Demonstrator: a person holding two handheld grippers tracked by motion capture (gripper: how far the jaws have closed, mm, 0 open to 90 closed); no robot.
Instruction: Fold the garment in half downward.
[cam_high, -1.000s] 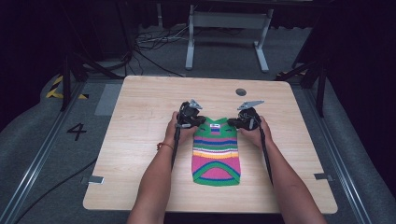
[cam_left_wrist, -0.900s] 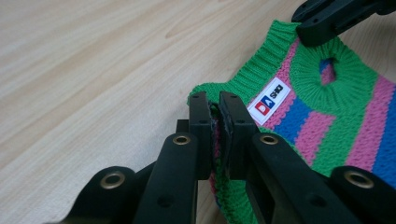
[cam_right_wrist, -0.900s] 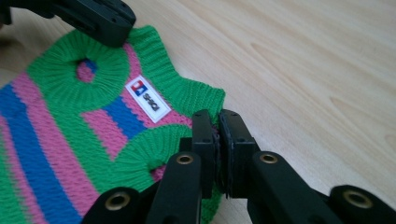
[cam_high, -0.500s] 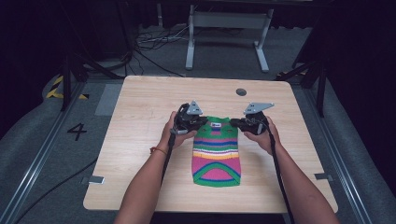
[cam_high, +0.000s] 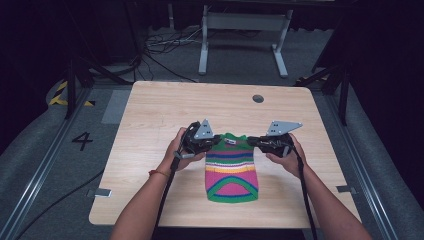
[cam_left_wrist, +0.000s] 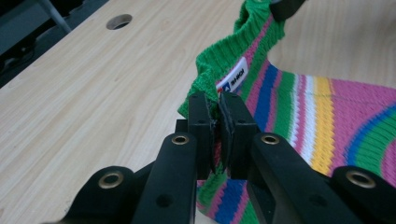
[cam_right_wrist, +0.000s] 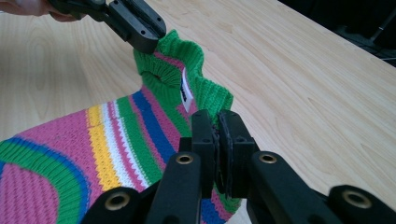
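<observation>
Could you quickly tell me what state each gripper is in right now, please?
Left gripper: closed on the green collar edge of the striped knit garment.
Right gripper: closed on the garment's collar edge at the other side.

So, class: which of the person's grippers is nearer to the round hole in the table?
Right. The right gripper sits almost straight below the hole, clamped on the sweater; the left gripper holds the other corner, farther left.

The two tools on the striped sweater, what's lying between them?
The green ribbed collar of the striped knitted sweater and its white label span the gap between left tool and right tool, seen in the high view.
</observation>
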